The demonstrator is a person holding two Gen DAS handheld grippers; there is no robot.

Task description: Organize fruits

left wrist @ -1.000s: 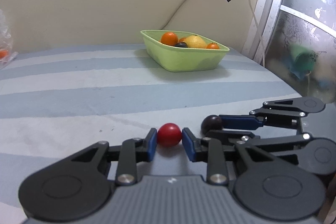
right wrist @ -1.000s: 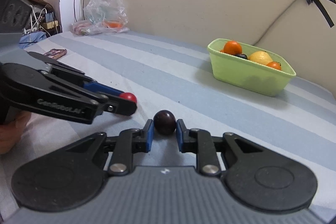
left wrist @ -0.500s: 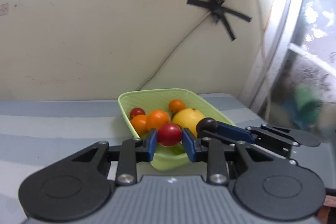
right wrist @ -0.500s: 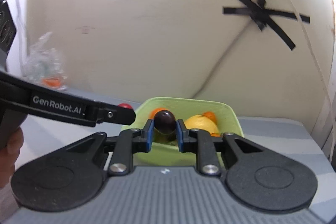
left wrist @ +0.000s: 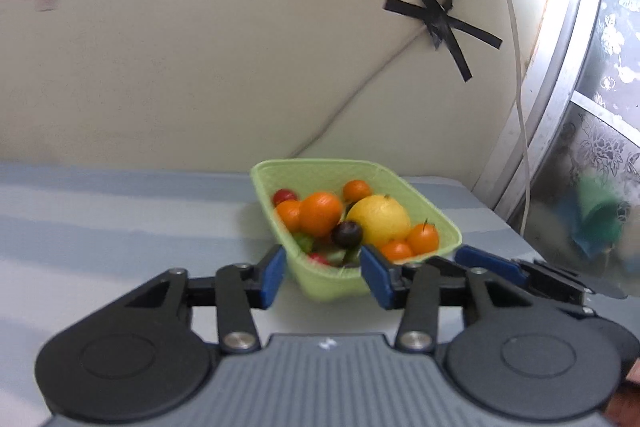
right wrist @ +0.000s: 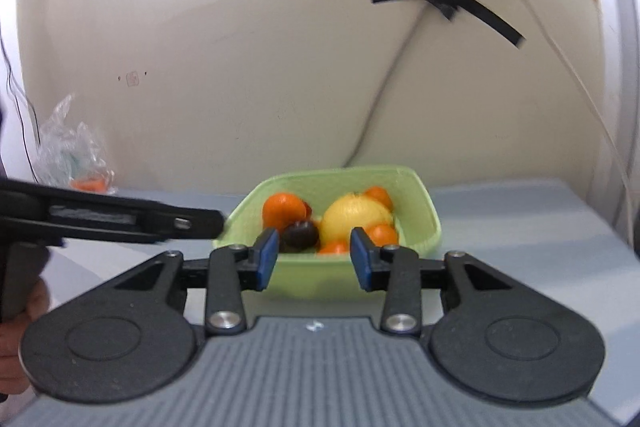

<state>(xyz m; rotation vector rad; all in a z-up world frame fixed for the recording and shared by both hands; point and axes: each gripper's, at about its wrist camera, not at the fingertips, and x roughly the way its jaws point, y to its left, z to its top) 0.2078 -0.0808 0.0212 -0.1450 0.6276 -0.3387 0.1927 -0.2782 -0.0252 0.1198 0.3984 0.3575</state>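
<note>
Striped blue-grey cloth (left wrist: pixel 120 227) covers the table under a cream wall. At twelve o'clock from both grippers sits the light green plastic basket (left wrist: pixel 450 227), holding oranges, a yellow citrus (left wrist: pixel 380 217) and a dark purple plum (left wrist: pixel 348 233). Left gripper (left wrist: pixel 323 277) and right gripper (right wrist: pixel 313 259) jaws are opening, nothing pinched between them.

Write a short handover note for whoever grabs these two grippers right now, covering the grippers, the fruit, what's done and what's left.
Left gripper: jaws opening, nothing between the pads.
Right gripper: jaws opening, nothing gripped.
Both sit at the near edge of the green basket.
Fruit: oranges, a yellow citrus, a dark plum and red pieces all lie in the basket.
Done: no fruit held by either gripper.
Left: no loose fruit shows on the striped cloth; check outside the views.
</note>
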